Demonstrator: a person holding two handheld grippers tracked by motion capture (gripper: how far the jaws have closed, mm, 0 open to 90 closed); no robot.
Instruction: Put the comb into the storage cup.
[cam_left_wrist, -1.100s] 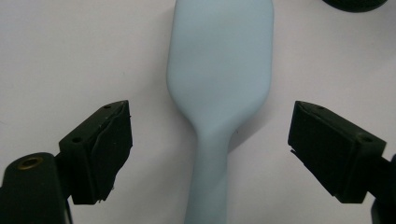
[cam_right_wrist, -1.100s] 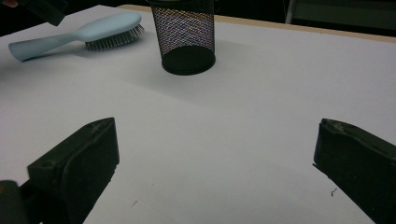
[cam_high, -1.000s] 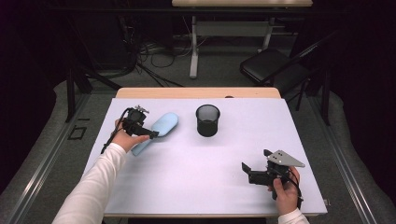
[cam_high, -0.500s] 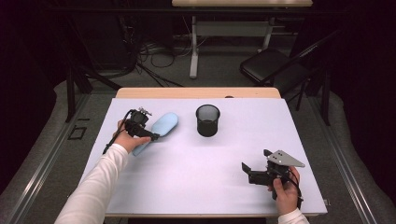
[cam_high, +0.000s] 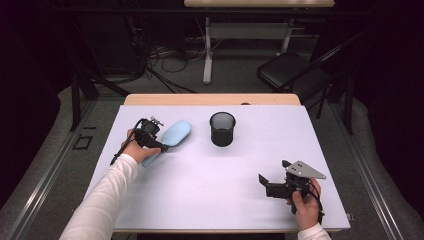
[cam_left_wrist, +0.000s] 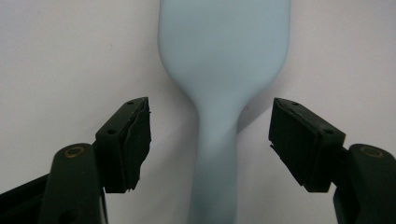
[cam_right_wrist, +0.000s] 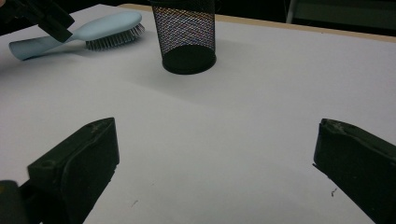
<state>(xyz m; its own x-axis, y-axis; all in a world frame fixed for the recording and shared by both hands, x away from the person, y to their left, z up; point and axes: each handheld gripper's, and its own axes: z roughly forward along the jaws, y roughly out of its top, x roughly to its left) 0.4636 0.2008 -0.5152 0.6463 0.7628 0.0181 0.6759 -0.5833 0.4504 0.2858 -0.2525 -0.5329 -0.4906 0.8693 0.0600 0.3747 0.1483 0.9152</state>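
High view: left claw (cam_high: 161, 146) straddles hairbrush (cam_high: 172, 135) handle, jaws closing.

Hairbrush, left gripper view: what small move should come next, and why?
Probably finish closing the left hand-held gripper on the hairbrush. Its jaws have just been closing; the light blue handle lies between them, with gaps on both sides, so nothing is gripped yet.

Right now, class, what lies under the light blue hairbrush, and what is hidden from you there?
The hairbrush lies bristles-down on the white table, back facing up. The right gripper view shows bristles touching the tabletop. The patch of table beneath the head is covered.
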